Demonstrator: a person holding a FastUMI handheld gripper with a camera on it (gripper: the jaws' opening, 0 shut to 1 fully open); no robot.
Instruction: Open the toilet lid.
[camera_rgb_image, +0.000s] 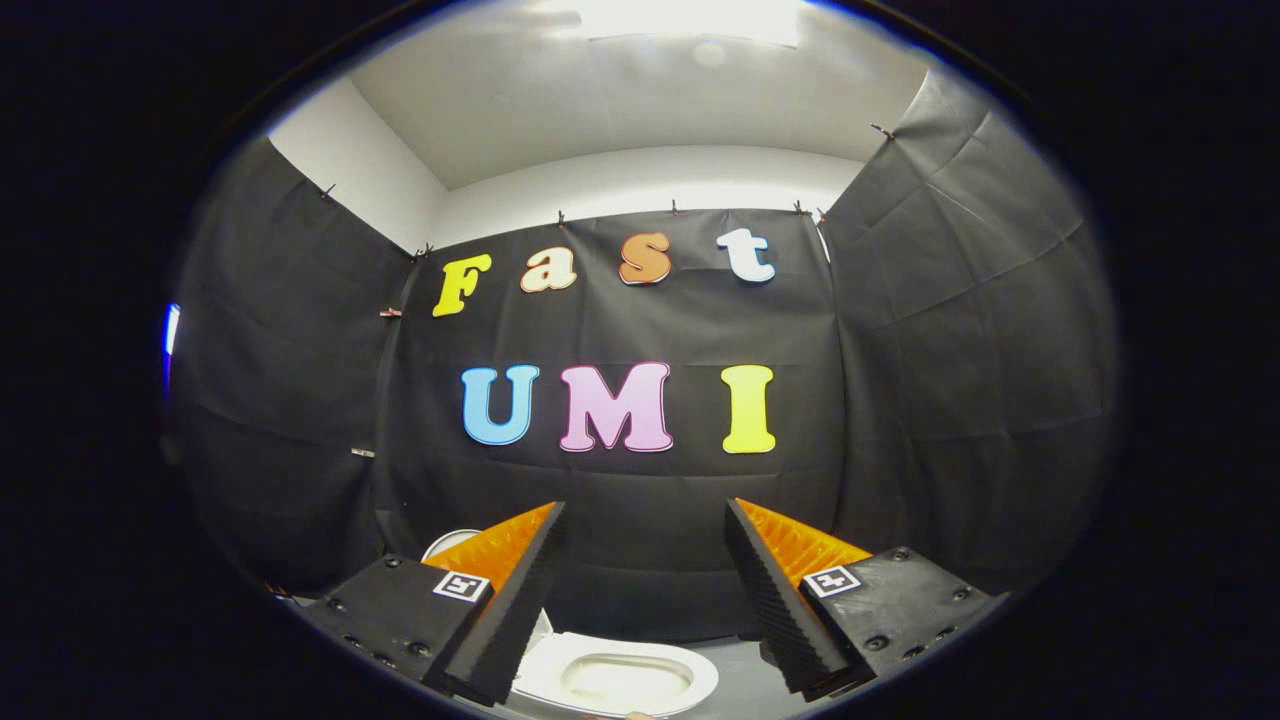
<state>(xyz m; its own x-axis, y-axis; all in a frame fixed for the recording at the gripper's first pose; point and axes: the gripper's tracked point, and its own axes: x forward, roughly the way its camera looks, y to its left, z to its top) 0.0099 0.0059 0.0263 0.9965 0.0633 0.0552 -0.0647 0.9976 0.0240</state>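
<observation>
Black-cloth booth wall | tool fingers spread apart – gripping nothing | toilet below, lid raised – no readable labels

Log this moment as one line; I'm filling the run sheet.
gripper: open, holding nothing | aimed at booth wall, raised | toilet: below fingers, seat and bowl visible | lid: appears raised

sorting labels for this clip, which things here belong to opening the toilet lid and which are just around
Part of the job:
- toilet, low down between and just beyond the fingers, its bowl showing from above
- gripper, fingers spread apart, holding nothing

Just around:
- black cloth wall ahead and to both sides
- white wall above the cloth
- ceiling light
</observation>
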